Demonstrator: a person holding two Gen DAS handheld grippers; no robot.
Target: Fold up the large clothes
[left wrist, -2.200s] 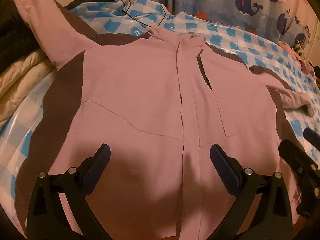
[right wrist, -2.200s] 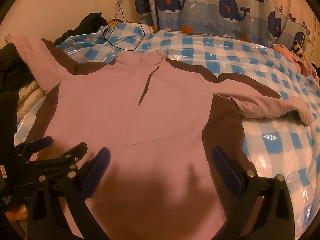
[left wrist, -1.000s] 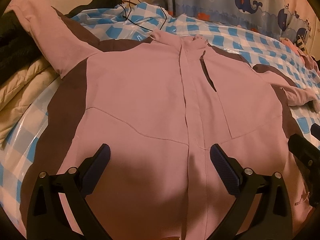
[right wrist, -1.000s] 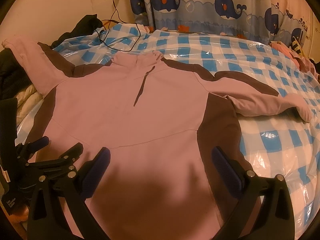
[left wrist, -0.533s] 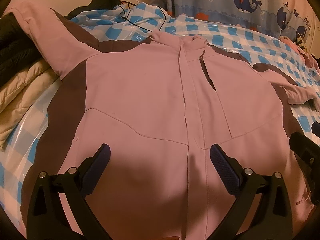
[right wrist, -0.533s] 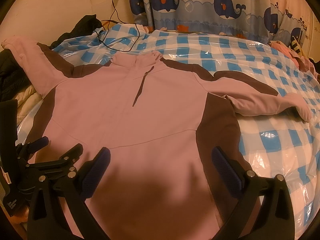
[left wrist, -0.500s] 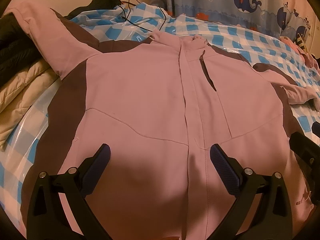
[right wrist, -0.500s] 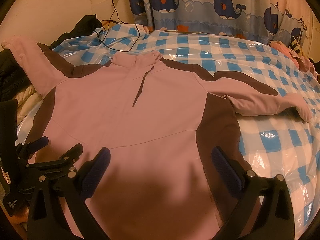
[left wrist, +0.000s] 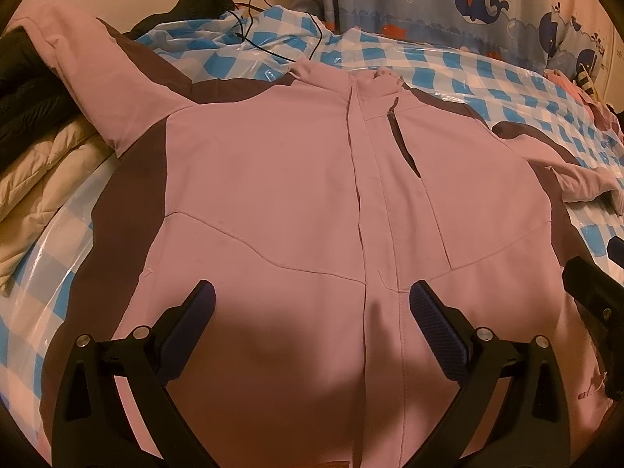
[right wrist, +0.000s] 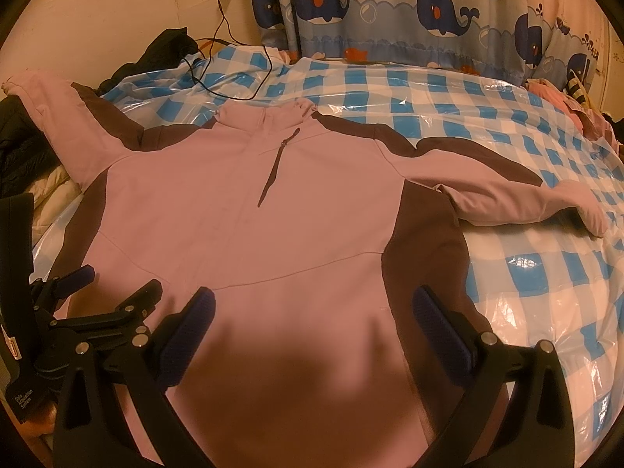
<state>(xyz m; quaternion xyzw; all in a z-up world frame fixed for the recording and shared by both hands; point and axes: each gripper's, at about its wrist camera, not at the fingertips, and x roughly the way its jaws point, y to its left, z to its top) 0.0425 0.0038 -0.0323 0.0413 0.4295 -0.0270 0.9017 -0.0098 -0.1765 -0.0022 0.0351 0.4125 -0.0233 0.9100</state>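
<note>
Left wrist view: the jacket (left wrist: pixel 273 179) lies flat, front up, on the bed (right wrist: pixel 448 89), both sleeves spread (no fold made yet). We hold the left gripper (left wrist: pixel 312 312) and right gripper (right wrist: pixel 312 312) above its hem, jaws wide, empty.

2 wrist fisheyes side by side, close above the hem, facing the collar, sharing the jacket (left wrist: pixel 273 179) front

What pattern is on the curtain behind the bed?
Blue whales on light blue curtain; clearest in the right wrist view.
</note>
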